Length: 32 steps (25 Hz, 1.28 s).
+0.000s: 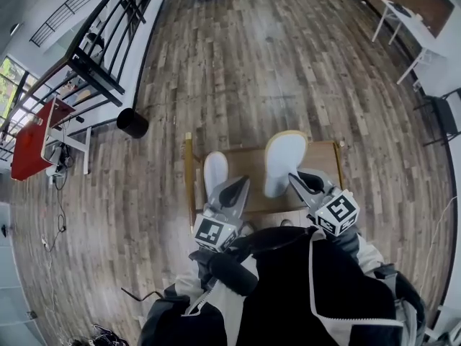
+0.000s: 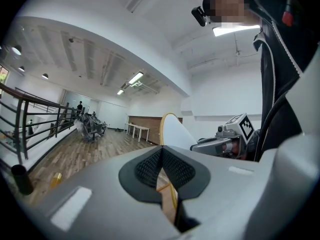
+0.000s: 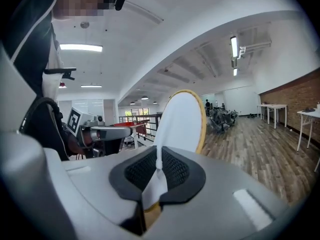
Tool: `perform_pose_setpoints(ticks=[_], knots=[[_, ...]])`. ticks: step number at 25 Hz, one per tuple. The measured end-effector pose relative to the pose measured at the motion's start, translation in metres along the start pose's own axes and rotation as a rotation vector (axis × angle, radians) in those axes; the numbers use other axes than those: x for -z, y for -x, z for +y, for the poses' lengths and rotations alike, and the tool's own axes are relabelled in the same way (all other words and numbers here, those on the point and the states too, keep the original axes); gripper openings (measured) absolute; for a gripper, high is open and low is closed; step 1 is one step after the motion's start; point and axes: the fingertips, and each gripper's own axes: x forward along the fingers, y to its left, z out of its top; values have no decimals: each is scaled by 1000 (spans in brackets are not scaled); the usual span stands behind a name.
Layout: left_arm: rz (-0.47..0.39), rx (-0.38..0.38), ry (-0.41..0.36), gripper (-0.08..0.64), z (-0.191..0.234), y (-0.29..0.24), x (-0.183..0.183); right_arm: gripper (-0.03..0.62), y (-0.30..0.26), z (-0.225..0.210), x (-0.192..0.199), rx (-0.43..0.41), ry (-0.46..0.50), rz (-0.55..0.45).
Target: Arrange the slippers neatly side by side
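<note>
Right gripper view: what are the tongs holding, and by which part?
The right tongs pinch a white slipper by its near end; the rest sticks out ahead.

Left gripper and right gripper: grey shells, black mesh pads, square-marker cubes. Jacket: black, white panels.

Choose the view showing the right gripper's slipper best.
Right gripper view: the slipper looms close, pinched in the right gripper. Head view shows it small; left gripper view may show the other slipper instead.

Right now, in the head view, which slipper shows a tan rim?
The right slipper, held by the right hand-held gripper; the left slipper there looks plain white.
</note>
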Motion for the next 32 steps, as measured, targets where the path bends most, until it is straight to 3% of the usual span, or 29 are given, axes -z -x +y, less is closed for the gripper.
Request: perform_pose_setpoints(ticks=[6, 15, 25, 32], knots=[[-3, -30, 7, 18, 11, 20, 1, 31, -54, 1, 43, -61, -41, 96], [-12, -100, -3, 18, 30, 62, 0, 32, -140, 22, 118, -132, -237, 272], [5, -146, -12, 18, 51, 92, 2, 32, -184, 14, 229, -24, -406, 525], [22, -145, -10, 18, 62, 97, 3, 40, -197, 1, 265, 12, -353, 659]])
